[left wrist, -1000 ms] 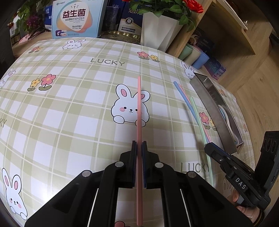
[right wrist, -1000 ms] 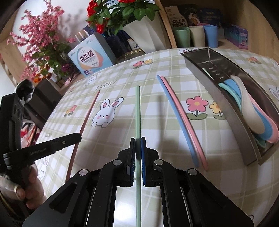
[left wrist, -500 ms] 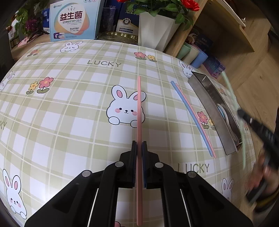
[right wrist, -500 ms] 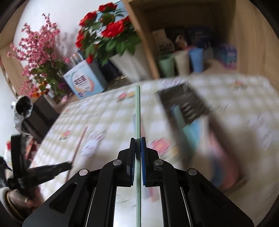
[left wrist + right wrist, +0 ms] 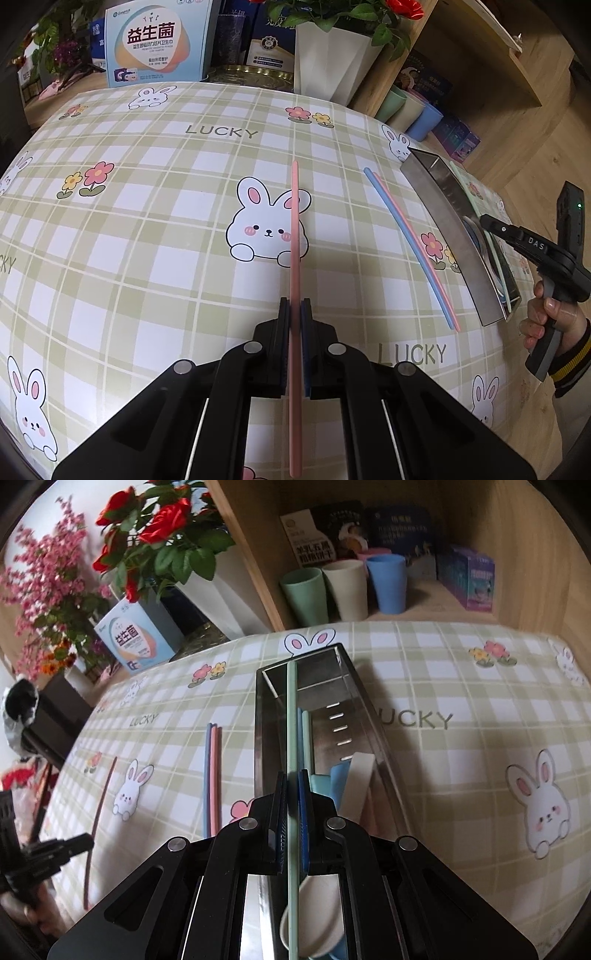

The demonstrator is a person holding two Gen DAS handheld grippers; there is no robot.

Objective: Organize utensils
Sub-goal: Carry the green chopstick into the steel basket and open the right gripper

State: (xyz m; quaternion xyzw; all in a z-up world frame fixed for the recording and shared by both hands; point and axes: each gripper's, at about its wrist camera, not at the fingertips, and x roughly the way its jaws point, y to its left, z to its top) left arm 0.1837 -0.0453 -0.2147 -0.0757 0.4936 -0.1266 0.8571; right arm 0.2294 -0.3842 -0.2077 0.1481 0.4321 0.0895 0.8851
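Observation:
My left gripper (image 5: 294, 308) is shut on a pink chopstick (image 5: 294, 221) that points away over the checked tablecloth. My right gripper (image 5: 293, 781) is shut on a green chopstick (image 5: 291, 716), held over the steel utensil tray (image 5: 266, 701). Inside the tray lie another green chopstick (image 5: 306, 734) and several pastel spoons (image 5: 356, 779). A blue chopstick (image 5: 207, 775) and a pink chopstick (image 5: 213, 775) lie side by side on the cloth left of the tray. In the left wrist view the tray (image 5: 454, 236) sits at the right, with the right gripper (image 5: 484, 220) over it.
A white planter with red roses (image 5: 207, 590), a blue box (image 5: 135, 642) and pink flowers stand at the table's back. Green, cream and blue cups (image 5: 347, 587) sit on a wooden shelf behind the tray. A person's hand (image 5: 550, 321) holds the right gripper's handle.
The right gripper carried the green chopstick off the cloth and rightward until it is over the steel tray. The left gripper and its pink chopstick stayed put.

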